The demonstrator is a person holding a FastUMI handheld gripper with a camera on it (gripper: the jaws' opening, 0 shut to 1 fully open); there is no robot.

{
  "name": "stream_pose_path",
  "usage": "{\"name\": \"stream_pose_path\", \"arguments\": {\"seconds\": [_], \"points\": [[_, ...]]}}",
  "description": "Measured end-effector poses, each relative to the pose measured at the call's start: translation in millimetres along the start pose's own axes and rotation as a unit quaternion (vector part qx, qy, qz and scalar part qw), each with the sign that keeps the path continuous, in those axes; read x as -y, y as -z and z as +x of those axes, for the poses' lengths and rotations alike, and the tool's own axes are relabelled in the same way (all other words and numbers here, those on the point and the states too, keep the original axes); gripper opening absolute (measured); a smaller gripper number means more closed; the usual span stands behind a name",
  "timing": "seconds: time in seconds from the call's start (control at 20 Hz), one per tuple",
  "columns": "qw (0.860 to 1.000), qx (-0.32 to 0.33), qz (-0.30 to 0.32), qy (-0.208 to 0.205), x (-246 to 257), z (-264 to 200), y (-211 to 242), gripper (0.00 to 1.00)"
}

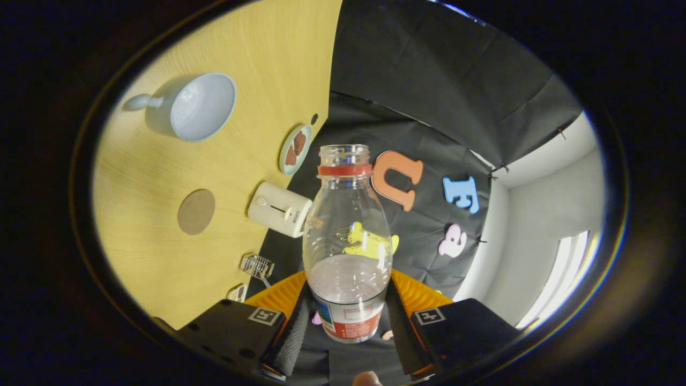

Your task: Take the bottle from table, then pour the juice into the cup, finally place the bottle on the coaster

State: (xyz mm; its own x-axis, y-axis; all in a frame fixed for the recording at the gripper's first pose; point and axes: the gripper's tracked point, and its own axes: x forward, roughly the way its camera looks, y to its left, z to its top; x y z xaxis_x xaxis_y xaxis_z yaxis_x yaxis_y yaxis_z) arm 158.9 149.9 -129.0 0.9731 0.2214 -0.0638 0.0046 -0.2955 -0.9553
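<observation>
A clear plastic bottle (347,241) with a red neck ring and no cap sits between my fingers, and my gripper (347,316) is shut on its labelled lower part. It is lifted off the table and the whole view is rolled sideways. A little pale liquid rests in the bottle's lower half. Out to the left on the wooden table (161,257) stands a pale blue cup (201,107) with a handle, its mouth facing me. A round brown coaster (196,212) lies flat on the table between the cup and my fingers.
A white toaster (280,209) stands near the table's edge, close beside the bottle. A small plate (295,150) with brown pieces lies further along that edge. A small wire rack (256,265) sits on the table near my left finger. Black cloth hangs behind.
</observation>
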Motion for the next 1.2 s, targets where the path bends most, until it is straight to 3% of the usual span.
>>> {"name": "stream_pose_path", "arguments": {"seconds": [0.15,0.3,0.6,0.9,1.0,1.2], "points": [[1.000,-0.005,0.026,-0.011,-3.3,-0.3,1.5,0.76],[0.995,-0.010,0.093,-0.038,-14.7,-1.8,2.3,0.76],[0.972,-0.009,0.226,-0.065,-20.5,-12.9,3.4,0.76],[0.903,-0.022,0.411,-0.120,-34.4,-23.8,7.3,0.76],[0.884,-0.028,0.450,-0.123,-35.4,-23.8,12.8,0.76],[0.827,-0.029,0.550,-0.108,-20.1,-21.8,26.1,0.77]]}}
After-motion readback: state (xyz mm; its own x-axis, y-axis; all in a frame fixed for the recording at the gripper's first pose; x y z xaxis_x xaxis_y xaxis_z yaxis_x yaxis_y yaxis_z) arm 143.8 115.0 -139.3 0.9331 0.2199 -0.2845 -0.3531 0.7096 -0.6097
